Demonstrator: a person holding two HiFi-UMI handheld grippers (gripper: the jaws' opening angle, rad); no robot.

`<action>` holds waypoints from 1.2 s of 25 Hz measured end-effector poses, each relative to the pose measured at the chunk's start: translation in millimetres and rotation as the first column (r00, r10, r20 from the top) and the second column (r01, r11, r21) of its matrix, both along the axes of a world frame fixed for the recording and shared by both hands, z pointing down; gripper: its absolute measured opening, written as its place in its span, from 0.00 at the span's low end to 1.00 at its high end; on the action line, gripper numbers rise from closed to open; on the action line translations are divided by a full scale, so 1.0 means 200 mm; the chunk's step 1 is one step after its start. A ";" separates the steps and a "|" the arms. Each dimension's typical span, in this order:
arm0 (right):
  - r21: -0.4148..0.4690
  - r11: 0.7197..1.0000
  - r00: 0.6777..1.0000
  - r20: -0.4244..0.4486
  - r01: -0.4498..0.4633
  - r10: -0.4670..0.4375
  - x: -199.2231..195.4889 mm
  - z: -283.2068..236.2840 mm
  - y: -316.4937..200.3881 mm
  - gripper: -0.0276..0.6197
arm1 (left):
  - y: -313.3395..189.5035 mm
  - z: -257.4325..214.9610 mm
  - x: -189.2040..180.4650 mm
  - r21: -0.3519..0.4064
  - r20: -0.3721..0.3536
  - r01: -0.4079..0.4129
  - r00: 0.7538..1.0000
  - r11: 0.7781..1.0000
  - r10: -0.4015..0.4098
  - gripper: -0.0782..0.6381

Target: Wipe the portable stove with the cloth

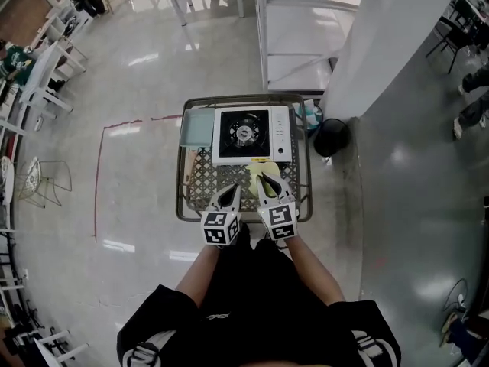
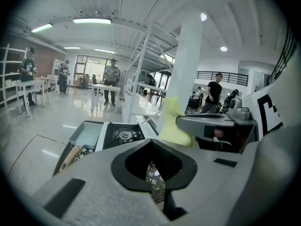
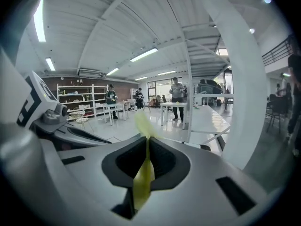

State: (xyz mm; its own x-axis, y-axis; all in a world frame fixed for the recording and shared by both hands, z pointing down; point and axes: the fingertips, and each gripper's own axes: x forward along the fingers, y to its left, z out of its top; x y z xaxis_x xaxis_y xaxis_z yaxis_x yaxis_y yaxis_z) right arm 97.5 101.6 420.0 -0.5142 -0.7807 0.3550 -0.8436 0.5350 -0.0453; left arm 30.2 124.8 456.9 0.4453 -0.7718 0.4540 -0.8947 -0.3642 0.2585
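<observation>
The portable stove (image 1: 244, 134) is white with a black burner top and sits at the far side of a lattice-top table (image 1: 200, 180). It also shows in the left gripper view as the stove (image 2: 124, 134). My right gripper (image 1: 265, 180) is held over the table's near half, just short of the stove, and is shut on a yellow cloth (image 1: 254, 174). In its own view the cloth (image 3: 142, 173) hangs through the right gripper (image 3: 148, 142). My left gripper (image 1: 233, 190) is beside it on the left, shut and holding nothing, seen as the left gripper (image 2: 153, 142). The cloth (image 2: 176, 121) appears there too.
A pale green tray (image 1: 197, 127) lies left of the stove. A black round bin (image 1: 332, 136) stands on the floor by the table's right side, next to a white pillar (image 1: 390, 44). White shelving (image 1: 294, 29) is behind the table. People stand far off (image 2: 112, 81).
</observation>
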 end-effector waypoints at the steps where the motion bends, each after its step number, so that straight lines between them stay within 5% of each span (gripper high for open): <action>1: 0.008 1.000 1.000 -0.002 -0.009 0.009 0.03 -0.03 0.02 0.08 | 0.02 -0.02 0.02 0.004 0.002 -0.002 1.000 1.000 0.002 0.13; 12: 0.093 0.991 0.995 -0.012 -0.097 0.099 0.15 -0.19 0.16 0.07 | 0.11 -0.24 0.00 0.109 -0.004 -0.008 1.000 0.994 0.009 0.13; 23: 0.096 0.989 0.994 0.015 -0.111 0.110 -0.14 -0.28 0.41 0.07 | 0.30 -0.38 -0.29 0.173 -0.031 -0.045 0.998 0.984 0.051 0.13; 30: 0.198 0.968 0.988 0.010 -0.152 0.153 -0.28 -0.52 0.51 0.07 | 0.38 -0.57 -0.39 0.278 -0.049 -0.086 0.993 0.957 0.104 0.13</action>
State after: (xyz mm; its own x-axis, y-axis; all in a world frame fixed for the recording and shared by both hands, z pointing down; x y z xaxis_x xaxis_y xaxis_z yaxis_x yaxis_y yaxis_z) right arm 40.8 204.1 316.6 -0.3822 -0.9046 0.1888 -0.9158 0.3980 0.0531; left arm -48.5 201.3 342.9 0.5431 -0.8156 0.1994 -0.8380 -0.5115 0.1903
